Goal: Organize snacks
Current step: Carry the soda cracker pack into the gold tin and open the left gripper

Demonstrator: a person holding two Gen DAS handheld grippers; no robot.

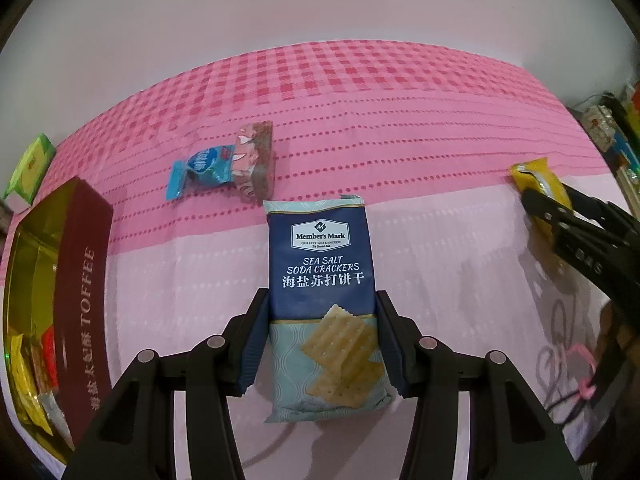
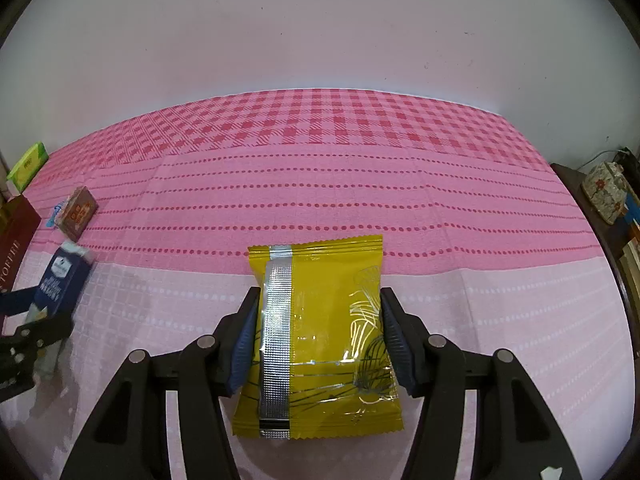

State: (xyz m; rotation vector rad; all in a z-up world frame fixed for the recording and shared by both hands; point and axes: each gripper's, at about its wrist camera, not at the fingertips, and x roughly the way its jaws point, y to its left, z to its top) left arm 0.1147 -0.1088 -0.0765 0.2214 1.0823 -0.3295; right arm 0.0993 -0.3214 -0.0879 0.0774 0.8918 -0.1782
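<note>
Left gripper (image 1: 322, 344) clamped on blue soda cracker pack (image 1: 322, 292), centre of left wrist view, pads pressing both sides. Right gripper (image 2: 318, 340) clamped on yellow snack packet (image 2: 324, 336), centre of right wrist view. Toffee tin (image 1: 76, 300) at left edge, lid off, wrapped snacks inside. Blue candy wrapper (image 1: 202, 170) touching brown bar (image 1: 256, 160), upper left on pink tablecloth (image 1: 400, 120). Green box (image 1: 30, 168) far left.

Both grippers, the left gripper (image 1: 322, 334) and the right gripper (image 2: 318, 338), share one build: matte black angular linkage arms with round silver pivot pins, triangular cut-outs low at 5 and 7 o'clock, and ribbed dark blue pads lining the fingers (image 1: 250, 344).
</note>
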